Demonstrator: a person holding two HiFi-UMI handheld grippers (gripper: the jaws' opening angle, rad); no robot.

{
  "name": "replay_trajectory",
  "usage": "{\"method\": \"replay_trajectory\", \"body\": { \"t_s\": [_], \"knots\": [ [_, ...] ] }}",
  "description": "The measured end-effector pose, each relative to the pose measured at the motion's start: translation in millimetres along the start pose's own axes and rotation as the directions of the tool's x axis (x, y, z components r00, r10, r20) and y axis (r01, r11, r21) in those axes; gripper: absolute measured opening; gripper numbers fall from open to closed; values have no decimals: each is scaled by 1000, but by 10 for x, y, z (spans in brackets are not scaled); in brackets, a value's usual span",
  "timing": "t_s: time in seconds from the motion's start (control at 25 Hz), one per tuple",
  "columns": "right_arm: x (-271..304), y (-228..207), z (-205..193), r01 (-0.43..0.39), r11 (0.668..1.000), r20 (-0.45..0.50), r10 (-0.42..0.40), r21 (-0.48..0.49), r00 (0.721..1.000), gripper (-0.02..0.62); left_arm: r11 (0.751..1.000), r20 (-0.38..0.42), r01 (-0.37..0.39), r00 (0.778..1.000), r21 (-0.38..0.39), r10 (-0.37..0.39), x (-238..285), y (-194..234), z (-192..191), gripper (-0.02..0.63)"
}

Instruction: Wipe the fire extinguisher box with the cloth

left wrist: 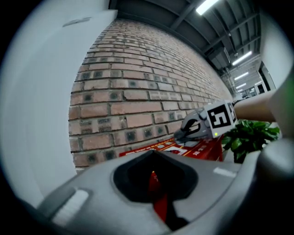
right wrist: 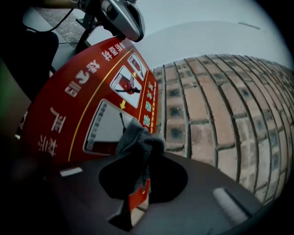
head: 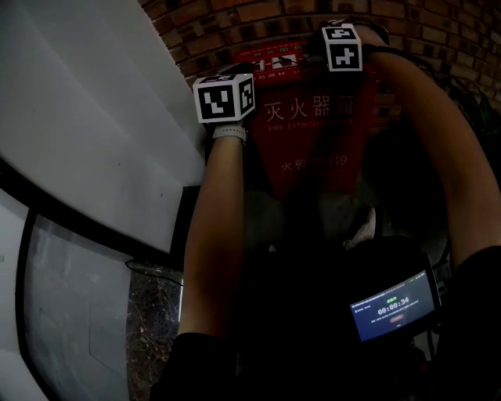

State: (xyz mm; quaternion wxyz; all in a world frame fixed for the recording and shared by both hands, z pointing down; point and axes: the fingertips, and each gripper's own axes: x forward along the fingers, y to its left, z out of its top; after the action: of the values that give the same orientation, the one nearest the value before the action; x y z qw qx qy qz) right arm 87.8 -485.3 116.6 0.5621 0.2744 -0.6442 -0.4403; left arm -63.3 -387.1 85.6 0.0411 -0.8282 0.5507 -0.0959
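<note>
The fire extinguisher box (head: 313, 149) stands before the brick wall (head: 235, 23), with a wall panel (head: 94, 117) to its left and a leafy plant (left wrist: 248, 135) to its right. The left gripper (left wrist: 158, 193) is at the box's top-left and the right gripper (right wrist: 138, 197) at its top-right, with the cloth (right wrist: 138, 142) in its jaws before the box's face.

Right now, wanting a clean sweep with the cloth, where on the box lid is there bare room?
The fire extinguisher box lid is bare between the cloth in the right gripper and the left gripper. It is tight along the brick wall edge and at the left gripper's end.
</note>
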Motion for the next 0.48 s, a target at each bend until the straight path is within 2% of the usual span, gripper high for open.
{"method": "replay_trajectory", "body": {
  "t_s": [0.48],
  "knots": [
    [-190,122,-801,-1,999,-124,7,45,992,31,1000,-1,8,1000,-7,-8,31,2,-21,2]
  ]
}}
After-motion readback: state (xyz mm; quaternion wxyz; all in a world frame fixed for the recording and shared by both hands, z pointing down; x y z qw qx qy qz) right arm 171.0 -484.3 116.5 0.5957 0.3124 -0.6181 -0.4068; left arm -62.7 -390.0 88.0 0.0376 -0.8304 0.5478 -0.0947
